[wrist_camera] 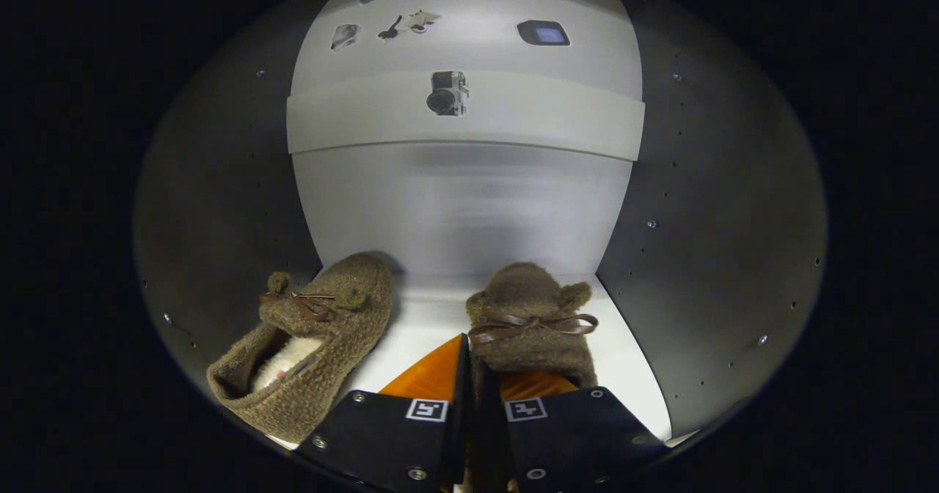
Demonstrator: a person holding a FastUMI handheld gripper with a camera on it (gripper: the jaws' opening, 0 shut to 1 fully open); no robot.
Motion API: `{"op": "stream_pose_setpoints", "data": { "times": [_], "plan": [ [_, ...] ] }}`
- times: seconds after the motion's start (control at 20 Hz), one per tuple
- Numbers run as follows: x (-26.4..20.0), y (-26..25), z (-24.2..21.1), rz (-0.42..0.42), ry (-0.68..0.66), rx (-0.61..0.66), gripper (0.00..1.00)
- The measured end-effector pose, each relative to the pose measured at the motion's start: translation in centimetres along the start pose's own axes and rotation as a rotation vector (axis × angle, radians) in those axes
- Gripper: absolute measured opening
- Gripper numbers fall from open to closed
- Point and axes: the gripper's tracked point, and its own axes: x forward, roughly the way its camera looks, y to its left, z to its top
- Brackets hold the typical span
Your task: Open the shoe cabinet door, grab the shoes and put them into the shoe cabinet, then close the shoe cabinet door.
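Slippers going into the cabinet

Inside the shoe cabinet (pixel 220 207), we are setting the second slipper (pixel 532 324) on the white shelf (pixel 425 331), our gripper (pixel 477 386) nearly closed, pinching its heel. The first slipper (pixel 312 339) is lying just left. Next, we judge, comes letting go, backing out, closing the door.

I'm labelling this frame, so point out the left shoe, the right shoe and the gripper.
Left shoe (pixel 323 331): gripper view, on its fuzzy upper below the bow.
Right shoe (pixel 530 291): gripper view, on its toe.
Gripper (pixel 477 375): gripper view, midway between fingertips pinching the right shoe's edge.
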Motion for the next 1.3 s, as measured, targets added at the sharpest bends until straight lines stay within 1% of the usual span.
{"op": "stream_pose_setpoints", "data": {
  "times": [0.05,0.15,0.35,0.45,0.55,0.7,0.8,0.95,1.05,1.3],
  "plan": [
    [-0.3,-0.1,0.0,-0.007,-0.001,-0.009,0.17],
    [-1.4,-0.2,0.1,-0.022,-0.014,-0.005,0.19],
    [-5.0,-0.3,0.2,-0.028,-0.046,0.003,0.2],
    [-7.6,-0.6,0.4,-0.047,-0.079,-0.009,0.2],
    [-10.9,-0.1,0.3,-0.037,-0.106,0.009,0.2],
    [-16.2,-0.5,-0.5,-0.062,-0.151,0.012,0.2],
    [-19.8,0.0,-1.8,-0.05,-0.17,0.031,0.21],
    [-25.2,-0.1,-4.1,-0.071,-0.204,0.05,0.22],
    [-29.0,0.3,-6.1,-0.065,-0.216,0.065,0.24],
    [-37.0,-0.1,-11.3,-0.085,-0.199,0.086,0.29]
  ]
}}
